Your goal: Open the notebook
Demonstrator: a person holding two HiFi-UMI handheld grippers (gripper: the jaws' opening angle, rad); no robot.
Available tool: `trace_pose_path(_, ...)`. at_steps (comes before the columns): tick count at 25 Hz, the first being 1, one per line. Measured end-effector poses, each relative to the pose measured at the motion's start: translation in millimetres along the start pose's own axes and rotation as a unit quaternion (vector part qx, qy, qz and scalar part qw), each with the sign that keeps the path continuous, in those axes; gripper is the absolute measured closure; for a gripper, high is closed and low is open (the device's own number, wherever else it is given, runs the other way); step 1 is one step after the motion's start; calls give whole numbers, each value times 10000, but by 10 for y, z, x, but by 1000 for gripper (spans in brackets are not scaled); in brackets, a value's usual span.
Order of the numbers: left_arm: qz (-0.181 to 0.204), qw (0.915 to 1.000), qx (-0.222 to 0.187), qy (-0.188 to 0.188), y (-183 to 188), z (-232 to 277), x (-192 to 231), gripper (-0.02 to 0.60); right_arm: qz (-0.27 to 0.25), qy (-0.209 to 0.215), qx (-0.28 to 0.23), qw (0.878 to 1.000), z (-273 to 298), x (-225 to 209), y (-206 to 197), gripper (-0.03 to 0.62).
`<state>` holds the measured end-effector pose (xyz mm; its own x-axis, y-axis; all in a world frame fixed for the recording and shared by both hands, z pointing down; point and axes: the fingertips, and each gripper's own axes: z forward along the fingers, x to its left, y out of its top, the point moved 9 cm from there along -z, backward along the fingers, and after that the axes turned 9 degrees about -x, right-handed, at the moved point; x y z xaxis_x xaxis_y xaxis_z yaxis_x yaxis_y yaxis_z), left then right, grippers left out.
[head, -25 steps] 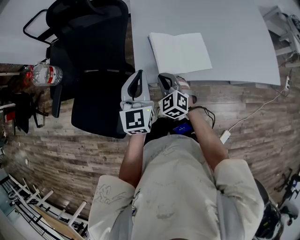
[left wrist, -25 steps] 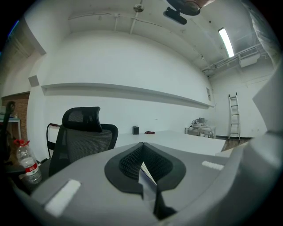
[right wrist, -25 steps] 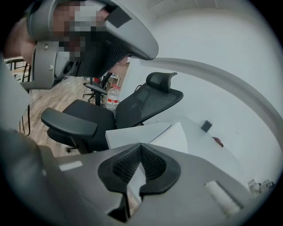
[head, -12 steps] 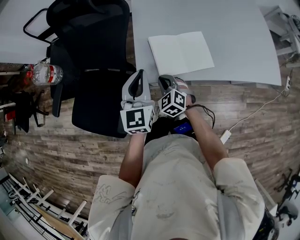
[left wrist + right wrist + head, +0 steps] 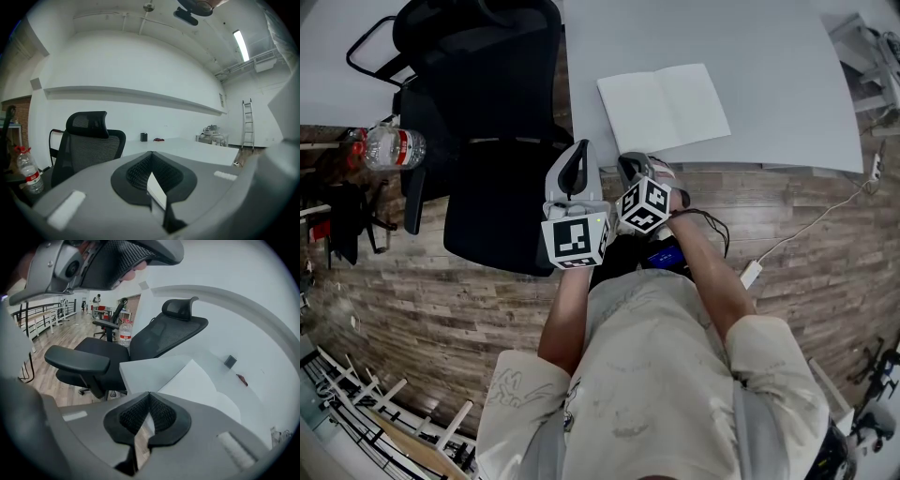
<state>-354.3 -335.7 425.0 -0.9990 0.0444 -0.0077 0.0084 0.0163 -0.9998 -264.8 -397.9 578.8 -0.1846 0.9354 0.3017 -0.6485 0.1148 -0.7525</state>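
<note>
The white notebook (image 5: 664,106) lies open and flat near the front edge of the white table (image 5: 769,56); the right gripper view shows its blank pages (image 5: 199,380) just past the jaws. My left gripper (image 5: 577,146) and my right gripper (image 5: 629,157) hang side by side in front of the table edge, short of the notebook and apart from it. The left gripper (image 5: 151,153) has its pads meeting at the tip, with nothing between them. The right gripper (image 5: 149,393) is shut and empty too, and points down toward the table's corner.
A black office chair (image 5: 487,112) stands left of the table, close to the left gripper. A water bottle (image 5: 389,148) sits further left. A white cable with a plug (image 5: 750,272) runs over the wooden floor at right. Small dark items (image 5: 230,361) sit far back on the table.
My right gripper has sunk a little and tipped further downward by the table edge. The left gripper has stayed in place, and the notebook lies as before.
</note>
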Motion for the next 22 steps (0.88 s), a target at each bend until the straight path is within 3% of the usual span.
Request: trace_pose_path(22,-2,10000,-1,-12,-74,187,-216,566,160,133,268,9994,57,-137,-254,583)
